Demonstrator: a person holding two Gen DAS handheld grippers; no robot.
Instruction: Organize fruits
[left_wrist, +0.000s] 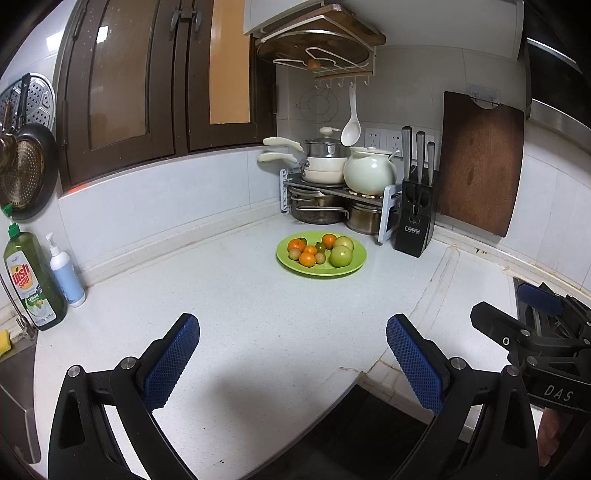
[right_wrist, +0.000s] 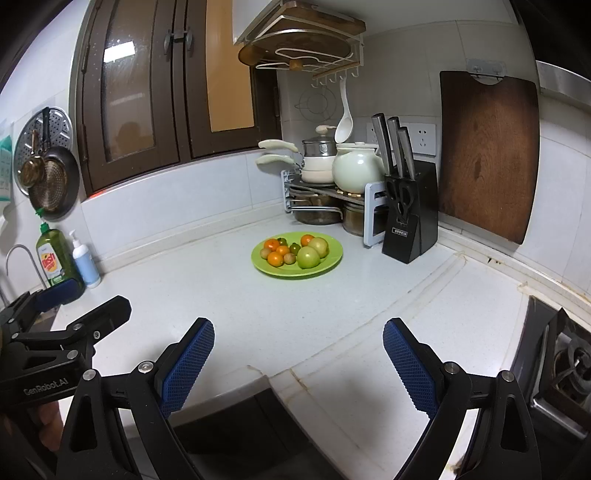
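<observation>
Left tongs (left_wrist: 293, 363): wide open, holding nothing, above the table (left_wrist: 229, 314).
Right tongs (right_wrist: 298, 363): wide open, holding nothing.
Fruit plate (right_wrist: 295, 273): well ahead, untouched.

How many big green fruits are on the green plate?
2. Both lie on the right part of the green plate: the front green fruit nearer the camera, the back green fruit behind it, beside the small orange fruits. None seems hidden.
</observation>
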